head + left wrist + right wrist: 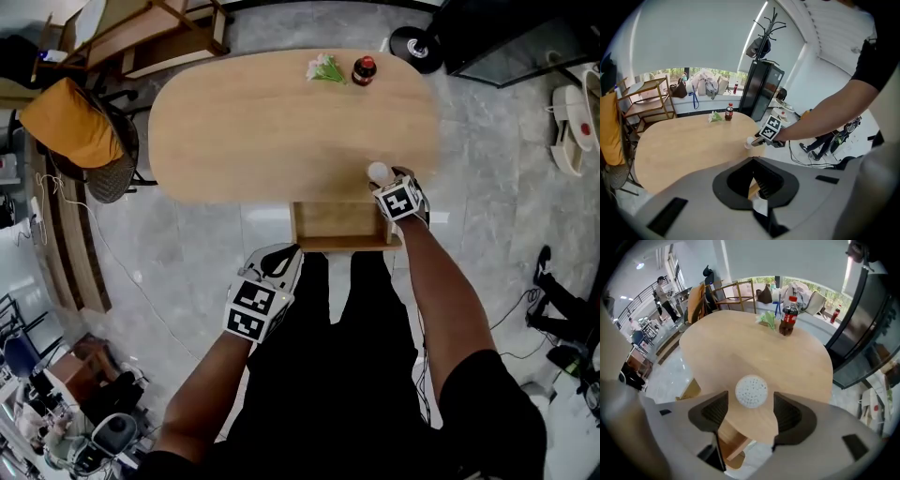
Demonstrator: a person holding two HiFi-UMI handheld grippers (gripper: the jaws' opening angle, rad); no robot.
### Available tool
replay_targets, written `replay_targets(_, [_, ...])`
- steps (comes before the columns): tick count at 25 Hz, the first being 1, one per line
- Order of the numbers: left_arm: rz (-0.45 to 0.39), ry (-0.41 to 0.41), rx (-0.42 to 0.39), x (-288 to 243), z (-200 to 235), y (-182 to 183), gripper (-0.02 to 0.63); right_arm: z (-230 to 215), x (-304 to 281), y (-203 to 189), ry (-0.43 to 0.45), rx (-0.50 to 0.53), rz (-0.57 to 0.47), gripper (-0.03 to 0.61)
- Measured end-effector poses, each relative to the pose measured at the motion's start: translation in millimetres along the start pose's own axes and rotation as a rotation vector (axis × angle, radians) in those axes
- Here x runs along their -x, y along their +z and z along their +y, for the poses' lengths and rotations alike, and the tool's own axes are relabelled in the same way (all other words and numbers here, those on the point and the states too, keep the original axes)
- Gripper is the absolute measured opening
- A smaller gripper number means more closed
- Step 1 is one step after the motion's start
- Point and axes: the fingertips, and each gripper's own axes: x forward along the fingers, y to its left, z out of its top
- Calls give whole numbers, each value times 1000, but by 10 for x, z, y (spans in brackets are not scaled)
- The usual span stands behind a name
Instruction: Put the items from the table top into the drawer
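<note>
A white perforated ball [379,172] lies on the oval wooden table [262,131] near its front edge. My right gripper [385,180] points down at it, open. In the right gripper view the ball [751,391] sits between the two pads without touching either. Under the table's front edge a wooden drawer [339,221] stands pulled out. A cola bottle [364,70] and a small bunch of flowers [324,68] stand at the table's far side. My left gripper [281,260] hangs low, left of the drawer, its jaws together with nothing in them.
A chair draped in orange cloth [80,131] stands at the table's left end, and a wooden rack [141,33] behind it. A black fan base [417,47] sits on the floor at the far right. The person's legs [356,319] are right below the drawer.
</note>
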Motion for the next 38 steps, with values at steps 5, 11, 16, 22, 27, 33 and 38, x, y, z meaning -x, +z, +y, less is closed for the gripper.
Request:
replay_targets(5, [7, 11, 29, -38, 62, -78, 2, -42, -251, 57, -7, 44, 21, 284])
replay_targets(11, [14, -2, 36, -67, 79, -106, 2, -41, -394, 26, -19, 54, 53, 279])
replay_targets(16, [17, -20, 30, -130, 61, -122, 2, 39, -250, -31, -39, 21, 15, 267])
replay_targets(22, [20, -38, 23, -225, 54, -132, 2, 600, 50, -443, 2, 67, -40, 267])
replay_targets(27, [31, -50, 6, -248, 28, -180, 2, 1132, -109, -1092, 62, 168, 61, 267])
replay_targets(33, [43, -42, 22, -240, 89, -273, 2, 1182, -574, -1359, 43, -9, 115, 267])
replay_targets(38, [53, -9, 50, -194, 228, -438, 2, 1036, -941, -1330, -13, -69, 80, 268])
